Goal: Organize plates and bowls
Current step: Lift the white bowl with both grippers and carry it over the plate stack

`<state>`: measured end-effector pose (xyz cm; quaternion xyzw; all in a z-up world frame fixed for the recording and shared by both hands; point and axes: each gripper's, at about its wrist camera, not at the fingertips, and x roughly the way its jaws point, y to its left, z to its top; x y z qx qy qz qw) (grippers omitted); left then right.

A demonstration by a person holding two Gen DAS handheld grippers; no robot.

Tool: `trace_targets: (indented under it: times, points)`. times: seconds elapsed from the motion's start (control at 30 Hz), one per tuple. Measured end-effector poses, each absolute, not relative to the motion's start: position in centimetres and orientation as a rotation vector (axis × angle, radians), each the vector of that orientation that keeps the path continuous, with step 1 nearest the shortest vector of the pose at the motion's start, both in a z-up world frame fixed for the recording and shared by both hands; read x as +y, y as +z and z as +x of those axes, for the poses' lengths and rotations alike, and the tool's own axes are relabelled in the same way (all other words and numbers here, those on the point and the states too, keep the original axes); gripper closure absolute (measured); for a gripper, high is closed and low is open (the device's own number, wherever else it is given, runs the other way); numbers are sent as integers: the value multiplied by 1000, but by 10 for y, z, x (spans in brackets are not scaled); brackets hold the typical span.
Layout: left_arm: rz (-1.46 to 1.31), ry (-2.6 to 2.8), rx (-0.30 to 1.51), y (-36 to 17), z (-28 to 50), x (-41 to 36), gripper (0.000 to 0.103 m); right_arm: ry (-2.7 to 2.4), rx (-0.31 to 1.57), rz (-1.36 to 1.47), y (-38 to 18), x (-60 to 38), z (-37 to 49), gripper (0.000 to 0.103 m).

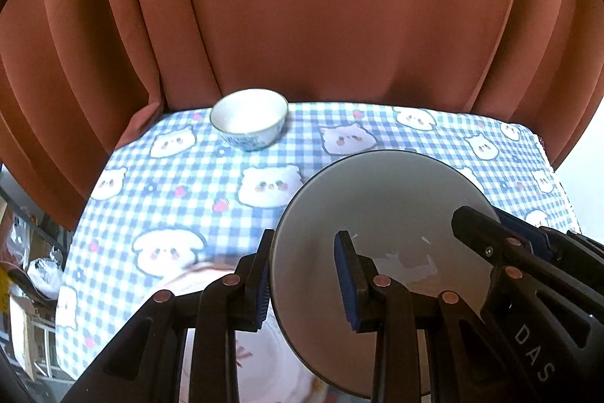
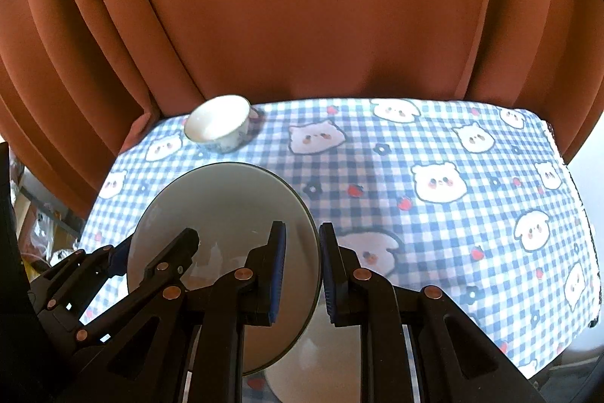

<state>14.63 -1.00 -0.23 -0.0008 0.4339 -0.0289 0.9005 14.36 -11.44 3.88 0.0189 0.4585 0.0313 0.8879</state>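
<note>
Plate (image 1: pixel 377 214), grey and round, held above the checked tablecloth (image 1: pixel 181 199) by both tools at once. Nearest the lens in the left wrist view, the left gripper (image 1: pixel 305 286) pinches the plate's left rim between its blue pads; in the right wrist view the right gripper (image 2: pixel 302 270) pinches the opposite, right rim, one pad on the upper face and one beneath. Each gripper also shows at the edge of the other's view. A round disc has no long axis; the line that matters runs rim to rim between the two grips. The plate is tilted, its upper face turned toward the cameras and its far edge raised toward the curtain (image 1: pixel 339 6). Below the plate's near edge a pale, rounded piece of crockery (image 2: pixel 332 357) lies on the cloth, too blurred to tell plate from bowl. Farther off, near the table's back edge, stands an upright white bowl (image 1: pixel 248 119) with blue patterning, well apart from the plate. To carry out the step well, both grips should probably travel together at equal height, so that the rim neither twists nor slips, and the plate should be levelled before it is set down.
</note>
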Motion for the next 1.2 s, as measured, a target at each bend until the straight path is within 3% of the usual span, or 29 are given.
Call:
trace_targets:
  times: [1.2]
  points:
    - [-14, 1, 1067, -80, 106, -66, 73, 101, 1133, -8, -49, -184, 103, 82]
